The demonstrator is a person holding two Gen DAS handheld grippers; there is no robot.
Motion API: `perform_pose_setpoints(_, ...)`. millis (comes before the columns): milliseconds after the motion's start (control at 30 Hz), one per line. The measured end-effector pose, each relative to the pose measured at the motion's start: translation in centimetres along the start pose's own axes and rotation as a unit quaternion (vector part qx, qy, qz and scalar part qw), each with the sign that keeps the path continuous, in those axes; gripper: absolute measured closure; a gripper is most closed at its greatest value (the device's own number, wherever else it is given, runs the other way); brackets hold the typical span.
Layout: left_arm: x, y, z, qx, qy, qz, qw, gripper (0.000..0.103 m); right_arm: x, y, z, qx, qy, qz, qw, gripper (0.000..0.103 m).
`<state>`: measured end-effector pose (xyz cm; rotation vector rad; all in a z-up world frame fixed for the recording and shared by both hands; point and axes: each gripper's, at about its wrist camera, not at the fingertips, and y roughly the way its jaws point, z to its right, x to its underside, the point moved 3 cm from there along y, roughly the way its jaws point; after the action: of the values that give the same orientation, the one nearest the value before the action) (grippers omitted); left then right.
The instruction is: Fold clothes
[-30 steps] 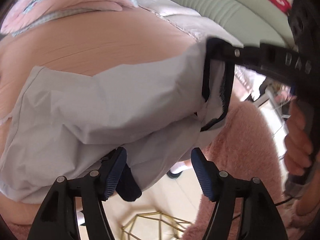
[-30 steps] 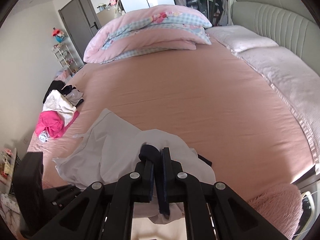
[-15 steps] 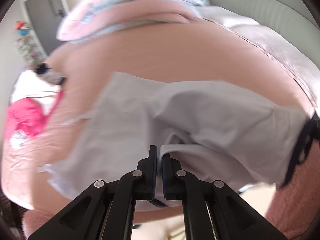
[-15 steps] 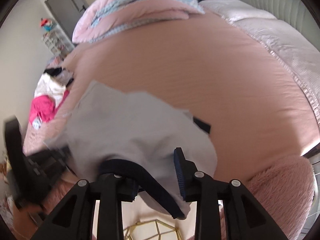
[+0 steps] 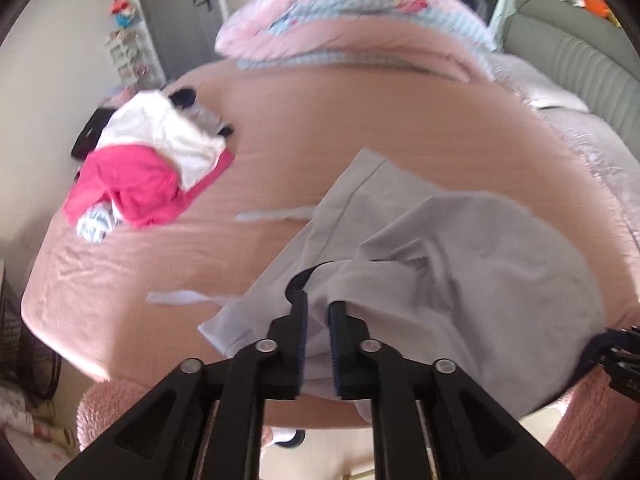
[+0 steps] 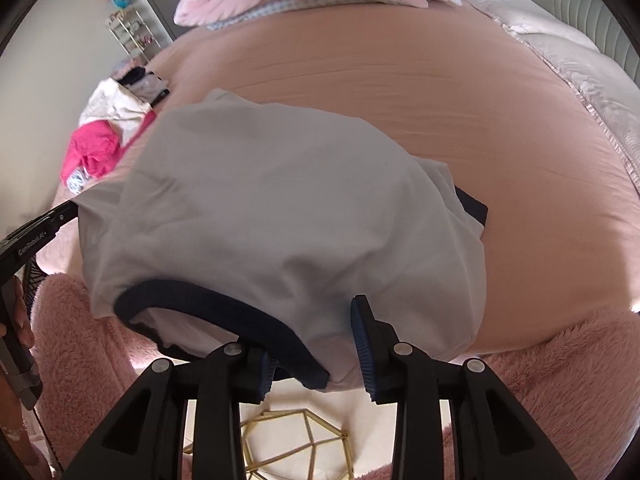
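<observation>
1. Left gripper (image 5: 318,312), bottom centre of the left view: jaws narrow, pinching a fold of the grey shirt (image 5: 460,264).
2. Right gripper (image 6: 316,344), bottom centre of the right view: jaws wide apart, shirt's dark collar (image 6: 224,312) draped over the left finger.
3. Shirt lies rumpled at the near edge of the pink bed (image 6: 400,80).
4. Clothes pile (image 5: 148,164) upper left, well apart from the shirt.
5. Folded quilt (image 5: 352,24) at top.

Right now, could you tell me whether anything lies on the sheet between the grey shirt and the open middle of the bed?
Nothing visible does: the pink sheet beyond the grey shirt is bare. The clothes pile lies off to the left.
</observation>
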<state>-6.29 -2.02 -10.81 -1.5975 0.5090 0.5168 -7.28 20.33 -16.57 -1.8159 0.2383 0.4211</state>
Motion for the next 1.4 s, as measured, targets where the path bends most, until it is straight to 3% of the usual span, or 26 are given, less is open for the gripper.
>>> perform_pose_setpoints(33,-0.1,-0.8,0.2,0.012,0.005,0.011,0.9999,0.058,0.1,-0.4,0.0,-0.009,0.001,0.010,1.000,0.070)
perform_pose_setpoints(100,-0.7,-1.6,0.6,0.039,0.012,0.038,0.9985,0.037,-0.1,-1.3,-0.2,-0.018,-0.001,0.029,0.999,0.070)
perform_pose_setpoints(233,-0.2,-3.1,3.2,0.108,0.054,0.073,0.9900,0.037,-0.8,-2.5,-0.6,-0.028,-0.001,0.057,0.998,0.070)
perform_pose_setpoints(333,1.4,-3.4,7.1,0.156,0.116,0.058,0.9791,0.037,-1.2,-3.2,-0.9,-0.041,0.001,0.068,0.997,0.070)
perform_pose_setpoints(467,2.8,-2.4,11.0,0.184,0.160,0.036,0.9692,0.037,-1.8,-4.0,-1.5,-0.049,-0.003,0.076,0.996,0.070)
perform_pose_setpoints(500,3.1,-2.0,11.8,0.181,0.166,0.031,0.9688,0.037,-1.9,-4.0,-1.6,-0.050,-0.004,0.076,0.996,0.070)
perform_pose_setpoints(567,3.4,-0.5,12.8,0.125,0.176,0.022,0.9762,0.042,-1.9,-4.1,-1.9,-0.051,-0.007,0.077,0.996,0.070)
perform_pose_setpoints(600,3.5,0.5,12.8,0.095,0.176,0.014,0.9797,0.071,-2.0,-4.1,-2.1,-0.051,-0.008,0.078,0.996,0.070)
perform_pose_setpoints(633,3.5,1.4,12.7,0.068,0.172,0.007,0.9828,0.091,-2.0,-4.2,-2.2,-0.052,-0.010,0.078,0.996,0.070)
perform_pose_setpoints(767,1.7,2.8,8.8,0.025,0.079,-0.003,0.9966,0.092,-0.6,-1.7,-2.0,-0.029,-0.013,0.029,0.999,0.070)
perform_pose_setpoints(900,-0.1,1.5,5.2,-0.016,0.018,0.036,0.9991,0.092,2.0,1.6,-1.3,0.019,-0.023,-0.035,0.999,0.070)
perform_pose_setpoints(1000,-1.3,-0.2,3.1,-0.035,-0.025,0.072,0.9965,0.092,2.1,1.4,-1.1,0.002,-0.012,-0.035,0.999,0.070)
perform_pose_setpoints(1100,-2.0,-1.4,1.6,-0.025,-0.048,0.094,0.9941,0.092,2.2,1.1,-0.8,-0.014,-0.001,-0.036,0.999,0.070)
perform_pose_setpoints(1333,-1.2,-1.4,2.6,0.020,-0.034,0.075,0.9964,0.092,2.3,0.6,-0.3,-0.052,0.024,-0.037,0.998,0.070)
perform_pose_setpoints(1400,-1.1,-1.5,3.2,0.027,-0.031,0.075,0.9964,0.092,2.4,1.2,-1.5,-0.037,-0.003,-0.037,0.999,0.069)
